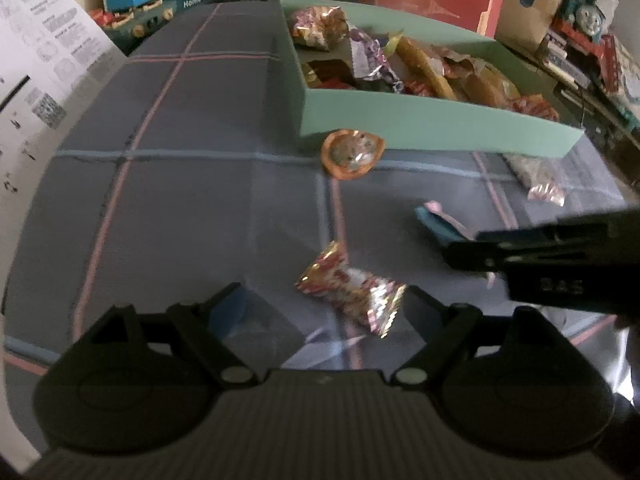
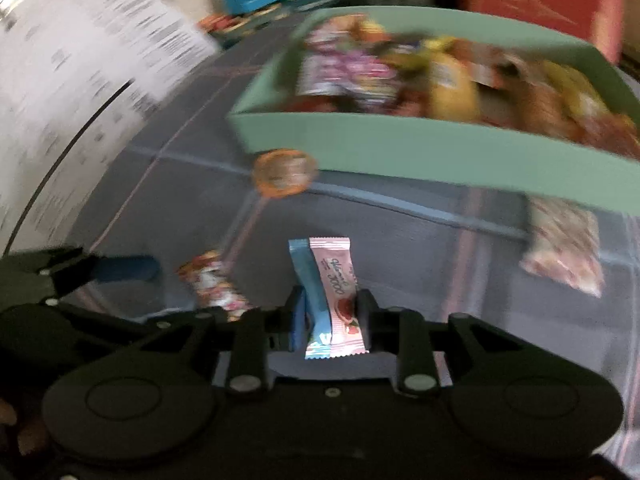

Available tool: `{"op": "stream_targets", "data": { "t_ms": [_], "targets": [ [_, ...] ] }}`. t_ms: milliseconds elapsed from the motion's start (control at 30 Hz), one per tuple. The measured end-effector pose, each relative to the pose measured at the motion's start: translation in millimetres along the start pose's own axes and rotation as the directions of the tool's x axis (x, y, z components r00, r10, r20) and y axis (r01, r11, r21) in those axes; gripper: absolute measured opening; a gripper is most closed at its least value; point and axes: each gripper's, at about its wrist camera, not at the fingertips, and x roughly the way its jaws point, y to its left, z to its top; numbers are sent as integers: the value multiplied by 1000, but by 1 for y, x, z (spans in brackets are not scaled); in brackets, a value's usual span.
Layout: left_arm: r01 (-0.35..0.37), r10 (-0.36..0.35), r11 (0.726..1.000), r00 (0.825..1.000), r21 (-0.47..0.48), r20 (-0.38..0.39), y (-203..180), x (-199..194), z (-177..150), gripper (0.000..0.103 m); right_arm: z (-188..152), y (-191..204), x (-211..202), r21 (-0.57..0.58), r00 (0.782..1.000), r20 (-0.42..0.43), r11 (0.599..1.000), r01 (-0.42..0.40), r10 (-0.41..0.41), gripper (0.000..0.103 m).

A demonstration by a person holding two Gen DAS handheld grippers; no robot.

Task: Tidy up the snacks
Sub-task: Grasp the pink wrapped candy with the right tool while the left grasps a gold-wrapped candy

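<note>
The right gripper (image 2: 332,316) pinches 2 sachets (image 2: 332,296) (blue, pink) upright at lower centre, the mint snack box (image 2: 400,148) lying ahead toward the upper right, while the left gripper (image 1: 320,304) gapes empty.

Black left gripper (image 1: 324,300), blue fingers (image 1: 228,308), silver screws.

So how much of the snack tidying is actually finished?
Many snacks already lie in the green box. The right gripper is shut on a pink and blue packet. Left on the cloth: a round orange packet, a shiny sweet before the open left gripper, and a speckled packet.
</note>
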Motion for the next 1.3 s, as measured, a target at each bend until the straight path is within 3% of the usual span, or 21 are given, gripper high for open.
{"op": "stream_targets", "data": {
  "t_ms": [133,167,200,267,500,700,767,933,1033,1100,1167,1300],
  "targets": [
    [11,-11,1000,1000,8,5,-11,5,6,69,-11,-38,-13,126,1000,12,992,15,-17,27],
    [4,-4,999,1000,35,11,-17,6,6,61,-15,-47,-17,156,1000,17,988,18,-21,27],
    [-12,11,997,1000,70,22,-23,8,5,44,-18,-53,-20,177,1000,21,984,18,-22,26],
    [-35,29,989,998,142,47,-35,9,2,28,-24,-66,-25,230,999,32,973,7,-15,26],
    [6,-14,994,998,109,69,-30,-3,5,25,-29,-81,-38,299,997,77,954,-33,10,20],
    [-1,-6,997,997,82,83,-24,-14,12,25,-26,-80,-44,318,993,111,945,-77,44,18],
    [5,-13,997,995,80,97,-25,-19,18,25,-23,-80,-49,321,991,122,943,-93,56,5],
    [3,-16,996,989,86,145,-25,-27,43,25,-7,-81,-64,295,985,169,951,-93,44,5],
    [15,-26,997,989,70,146,-23,-29,50,25,-4,-82,-59,276,989,147,959,-64,24,5],
    [16,-26,998,989,66,146,-21,-30,51,25,-6,-81,-54,256,992,125,965,-56,24,13],
    [17,-25,998,990,60,141,-19,-29,49,25,-12,-79,-48,249,995,104,968,-38,12,35],
    [17,-22,999,992,46,124,-15,-25,45,25,-22,-77,-33,271,998,54,962,-23,9,36]
  ]
}}
